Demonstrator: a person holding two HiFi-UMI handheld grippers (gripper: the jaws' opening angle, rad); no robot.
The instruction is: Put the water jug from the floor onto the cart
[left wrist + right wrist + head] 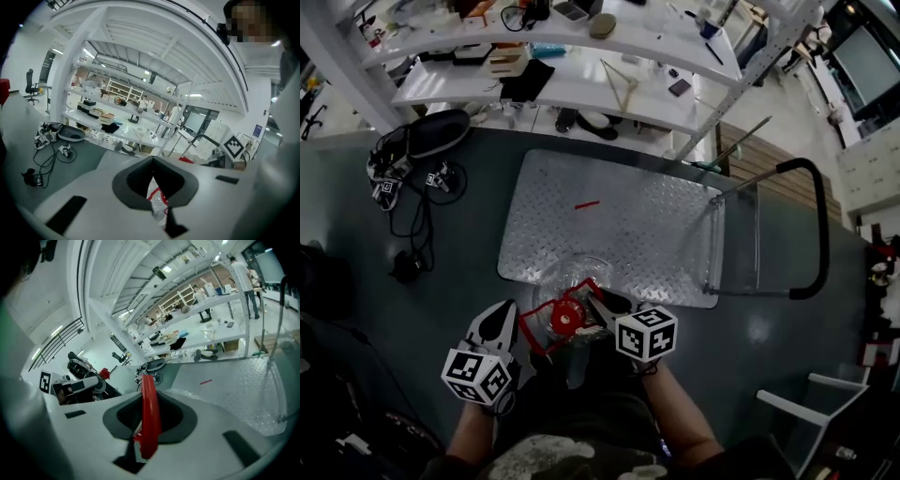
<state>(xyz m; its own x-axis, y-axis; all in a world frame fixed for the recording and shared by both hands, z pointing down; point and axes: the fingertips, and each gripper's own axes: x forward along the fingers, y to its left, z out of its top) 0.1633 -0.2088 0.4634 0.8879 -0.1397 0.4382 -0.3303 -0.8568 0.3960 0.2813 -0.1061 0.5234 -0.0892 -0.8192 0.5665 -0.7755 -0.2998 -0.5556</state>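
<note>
We hold the clear plastic water jug (pixel 570 281) by its red handle (pixel 567 319) at the near edge of the silver diamond-plate cart (pixel 628 234). Our left gripper (pixel 519 325) pinches the handle, fingers nearly together. Our right gripper (pixel 596 307) clamps it narrowly on the side nearer the cart's black push bar (pixel 820 225).

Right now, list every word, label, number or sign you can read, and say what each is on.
No text here can be read.
Left marker cube, right marker cube: black-and-white square patterns only, no letters.
Blue wall sign: too small to read.
Shelf box: any print is too blurred.
</note>
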